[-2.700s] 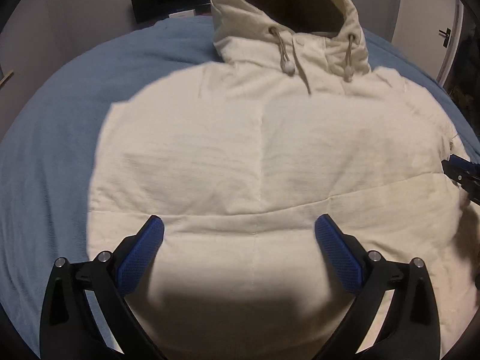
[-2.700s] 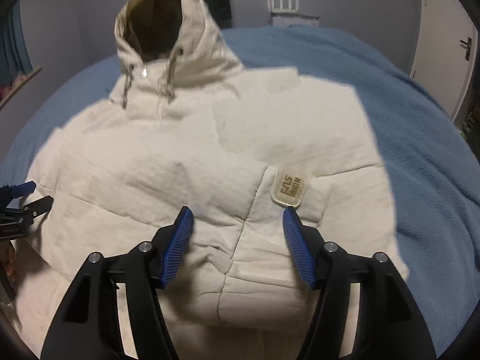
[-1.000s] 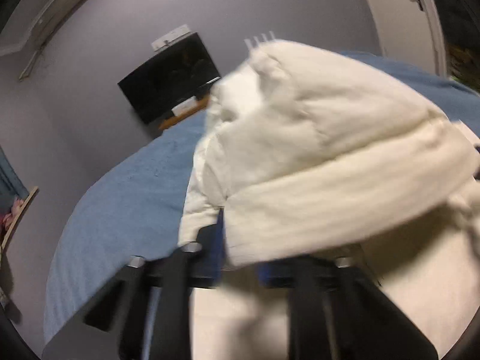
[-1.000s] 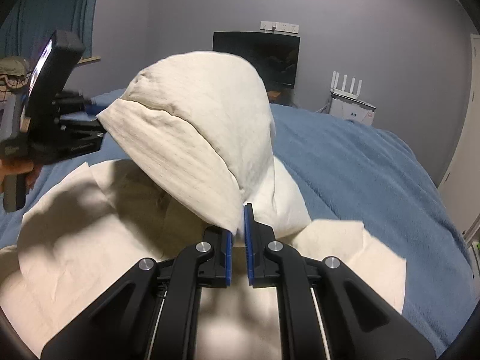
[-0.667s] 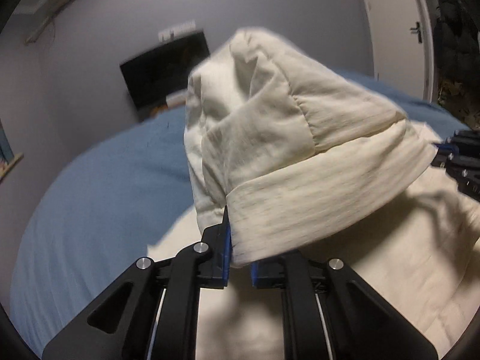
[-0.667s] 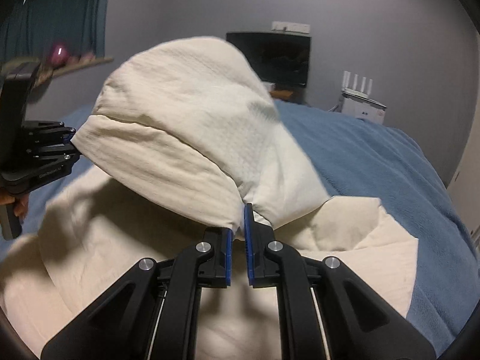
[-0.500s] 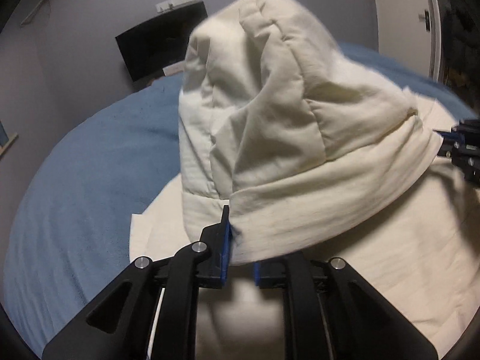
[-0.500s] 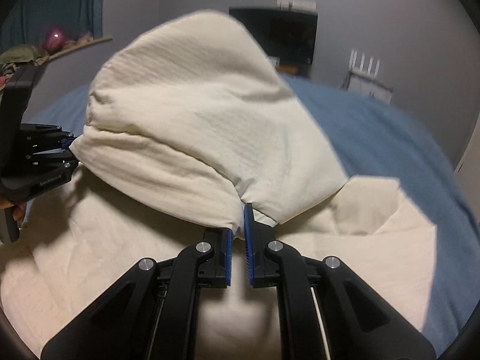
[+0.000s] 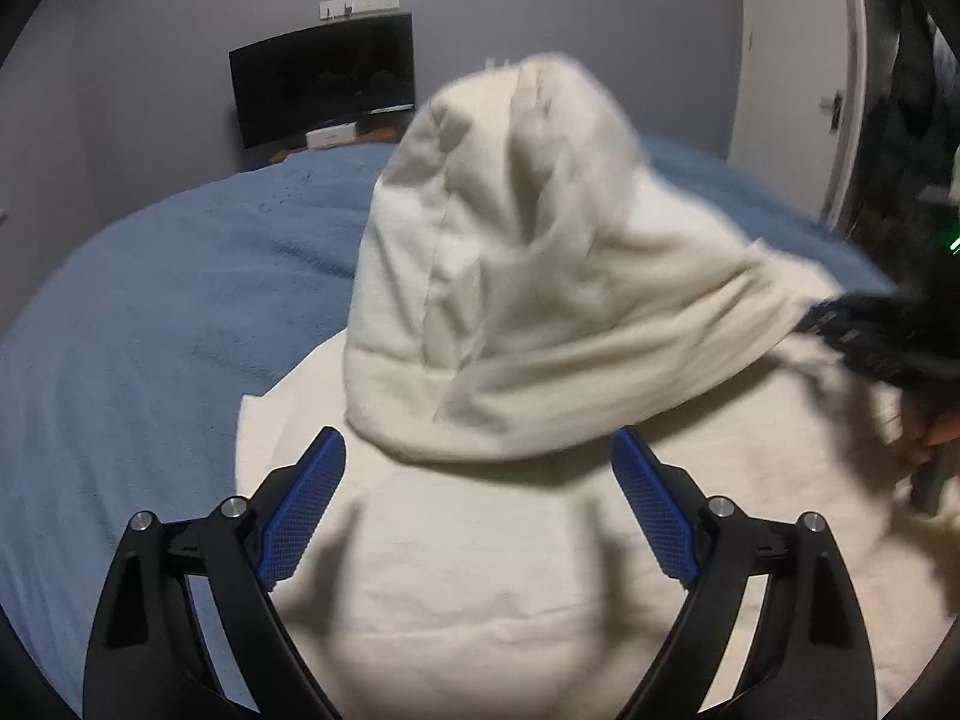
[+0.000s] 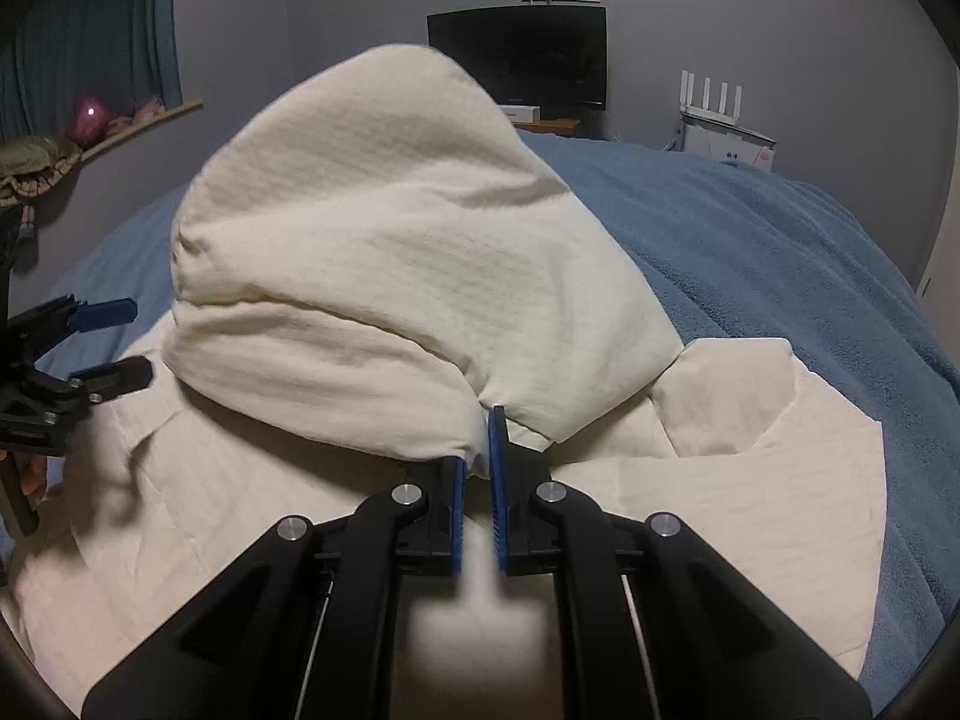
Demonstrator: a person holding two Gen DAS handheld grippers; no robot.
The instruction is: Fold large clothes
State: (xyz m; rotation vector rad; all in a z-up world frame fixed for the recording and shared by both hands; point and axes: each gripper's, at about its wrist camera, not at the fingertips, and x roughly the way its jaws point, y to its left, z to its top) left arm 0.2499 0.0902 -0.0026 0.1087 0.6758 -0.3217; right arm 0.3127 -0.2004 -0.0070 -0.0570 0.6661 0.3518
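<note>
A cream hooded jacket (image 9: 528,252) lies on the blue bed (image 9: 150,312), its lower part lifted and folded up over the rest. My left gripper (image 9: 478,441) is opening. Its blue pads stand wide apart, and the raised fold's edge hangs just ahead between them, untouched. The right wrist view shows the left gripper (image 10: 111,347) open beside the fold's left corner. My right gripper (image 10: 477,450) is shut on the jacket's (image 10: 372,264) hem at the fold's right corner and holds it up. From the left wrist camera, the right gripper (image 9: 852,330) is a blurred shape at the far right.
The blue blanket (image 10: 780,252) spreads wide on both sides of the jacket. A dark monitor (image 10: 516,54) and a white router (image 10: 714,96) stand by the far wall. A door (image 9: 786,72) is at the right, and a shelf (image 10: 120,126) with small things at the left.
Both grippers carried the jacket's hem up and forward over its body. The left gripper, shut on the hem half a second ago, now stands wide and has let it go.
</note>
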